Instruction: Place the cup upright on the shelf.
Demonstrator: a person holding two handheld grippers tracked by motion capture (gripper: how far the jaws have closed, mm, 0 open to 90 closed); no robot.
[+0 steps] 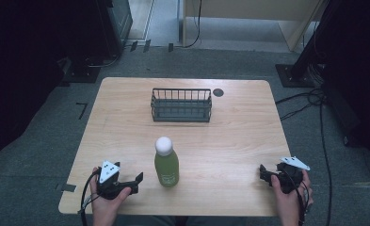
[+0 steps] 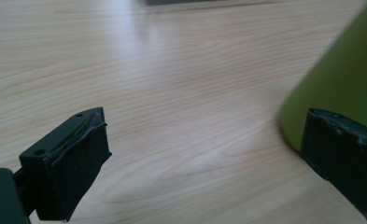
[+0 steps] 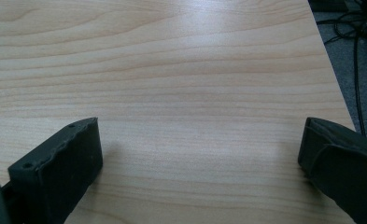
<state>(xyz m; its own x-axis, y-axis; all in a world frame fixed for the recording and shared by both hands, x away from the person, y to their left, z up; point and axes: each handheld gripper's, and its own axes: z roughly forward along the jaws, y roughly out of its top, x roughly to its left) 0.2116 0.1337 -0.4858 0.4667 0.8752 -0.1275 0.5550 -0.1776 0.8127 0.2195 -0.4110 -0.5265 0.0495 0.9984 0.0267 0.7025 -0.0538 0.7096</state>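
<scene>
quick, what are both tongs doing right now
Left tongs: open, holding nothing, beside the green bottle with the white cap.
Right tongs: open, holding nothing.

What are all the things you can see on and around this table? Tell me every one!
Green bottle with a round white cap: one, green and white, upright on the near middle of the table, between the two grippers.
Dark wire basket: one, dark grey, far middle of the table, nothing visible inside.
Small dark round disc: one, dark grey, just right of the basket's far corner.
Light wooden table: one, pale wood, on grey floor.
Black cables: several, on the floor to the right.
Left gripper: one, black, near left edge, jaws open, pointing toward the bottle.
Right gripper: one, black, near right edge, jaws open over bare wood.
Hands: two, one holding each gripper.
</scene>
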